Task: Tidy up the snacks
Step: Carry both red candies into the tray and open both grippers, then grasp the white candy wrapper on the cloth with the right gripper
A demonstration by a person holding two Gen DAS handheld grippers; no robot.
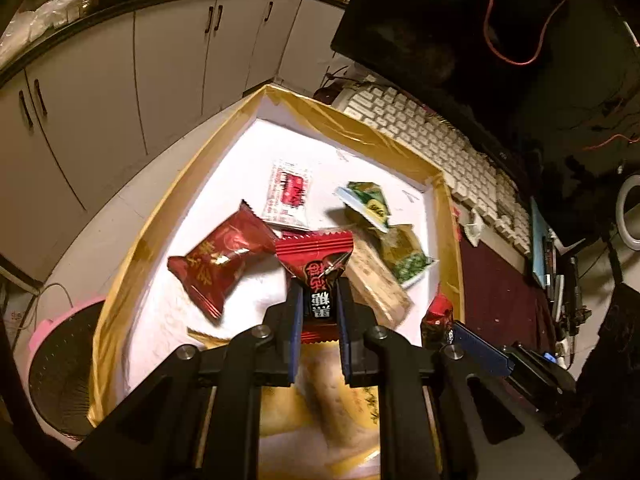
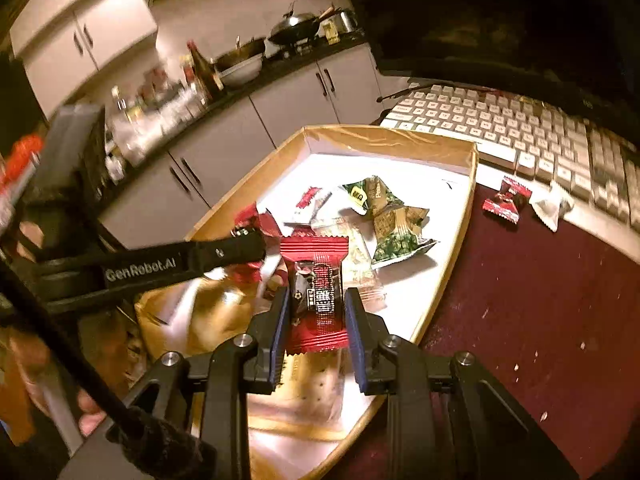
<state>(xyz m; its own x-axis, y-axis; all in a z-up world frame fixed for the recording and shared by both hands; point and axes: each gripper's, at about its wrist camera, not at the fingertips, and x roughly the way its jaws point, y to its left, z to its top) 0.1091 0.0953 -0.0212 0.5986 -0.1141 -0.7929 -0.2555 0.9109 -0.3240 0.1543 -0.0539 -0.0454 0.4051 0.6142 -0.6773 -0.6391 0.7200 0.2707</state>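
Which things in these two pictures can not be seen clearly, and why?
- Left wrist view: the snack under the left gripper, blurred and covered by its fingers.
- Right wrist view: the gold packet, blurred, partly behind the other gripper's arm.
- Right wrist view: counter bottles, smeared by motion.

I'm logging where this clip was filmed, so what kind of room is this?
Probably a small flat's combined kitchen and desk corner: a wok sits on the dark countertop above white cabinets, while a white keyboard lies beside the snack box on the desk.
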